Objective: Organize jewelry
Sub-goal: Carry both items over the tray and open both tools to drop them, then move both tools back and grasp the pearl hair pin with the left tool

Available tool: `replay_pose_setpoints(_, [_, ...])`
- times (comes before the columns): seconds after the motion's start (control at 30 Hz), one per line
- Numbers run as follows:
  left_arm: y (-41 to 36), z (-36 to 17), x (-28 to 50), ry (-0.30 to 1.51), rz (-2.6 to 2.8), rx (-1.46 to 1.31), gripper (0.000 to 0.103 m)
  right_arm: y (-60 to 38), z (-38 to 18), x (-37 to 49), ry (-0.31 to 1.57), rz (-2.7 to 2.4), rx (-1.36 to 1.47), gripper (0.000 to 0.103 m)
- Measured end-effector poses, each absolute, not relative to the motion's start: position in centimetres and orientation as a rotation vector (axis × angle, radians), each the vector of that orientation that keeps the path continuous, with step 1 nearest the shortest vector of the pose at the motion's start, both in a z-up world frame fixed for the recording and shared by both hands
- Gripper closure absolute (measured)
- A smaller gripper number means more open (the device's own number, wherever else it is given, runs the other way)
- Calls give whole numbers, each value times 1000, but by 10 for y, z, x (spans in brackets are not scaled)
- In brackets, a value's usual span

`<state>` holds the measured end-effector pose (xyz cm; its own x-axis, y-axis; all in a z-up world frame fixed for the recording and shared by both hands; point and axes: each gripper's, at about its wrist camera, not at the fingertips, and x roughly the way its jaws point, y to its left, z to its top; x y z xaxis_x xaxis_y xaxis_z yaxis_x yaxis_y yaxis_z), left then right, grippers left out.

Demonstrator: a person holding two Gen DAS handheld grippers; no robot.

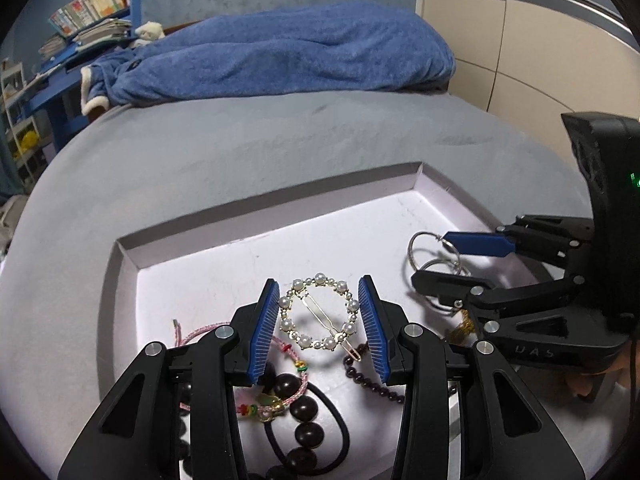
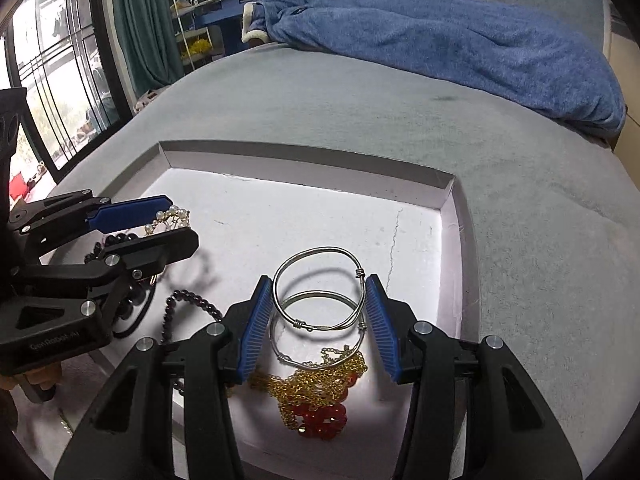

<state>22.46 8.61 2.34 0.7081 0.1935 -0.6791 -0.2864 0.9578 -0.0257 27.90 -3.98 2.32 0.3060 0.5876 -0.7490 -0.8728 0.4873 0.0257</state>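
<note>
A shallow white tray (image 1: pixel 192 280) lies on a grey bed and holds jewelry. My left gripper (image 1: pixel 319 292) is open, its blue pads on either side of a round pearl hair clip (image 1: pixel 320 312), a small gap on each side. Below it lie a dark bead bracelet (image 1: pixel 306 412), a pink cord bracelet (image 1: pixel 288 352) and a black hair tie (image 1: pixel 340 432). My right gripper (image 2: pixel 319 286) is open around two silver wire bangles (image 2: pixel 320 292), pads close beside them. A gold chain with red beads (image 2: pixel 320 392) lies under the bangles.
A blue blanket (image 1: pixel 280 56) lies across the far side of the bed (image 1: pixel 240 140). Shelves with books (image 1: pixel 92 8) stand at the back left. A window (image 2: pixel 48 80) and a teal curtain (image 2: pixel 140 20) are on the left. A dark bead string (image 2: pixel 188 304) lies in the tray's middle.
</note>
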Motion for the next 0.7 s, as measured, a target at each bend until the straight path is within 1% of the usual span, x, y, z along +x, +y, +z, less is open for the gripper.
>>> replay_pose_setpoints(0.1, [87,24,224,739,265,-137,60,-41,25,279,773,1007,-425,55])
replay_pose_setpoints(0.17, [86,25,222,733,259,-134,53,-45,28,278,768,1009,-405,55])
replay_pose_setpoints(0.27, [81,31,213,707,251,-110,42,-54,33,276,753,1011,-372,54])
replay_pose_setpoints(0.3, [80,34,210,697,247,-109,33,-58,36,274,744,1013,-362,54])
replay_pose_setpoints(0.33, [79,36,207,688,247,-107,27,-63,38,272,732,1014,-355,54])
replay_pose_setpoints(0.43, [74,44,194,658,233,-108,24,-74,44,265,709,1014,-345,54])
replay_pose_setpoints(0.7, [63,54,169,632,241,-101,19,-101,55,248,692,1000,-323,53])
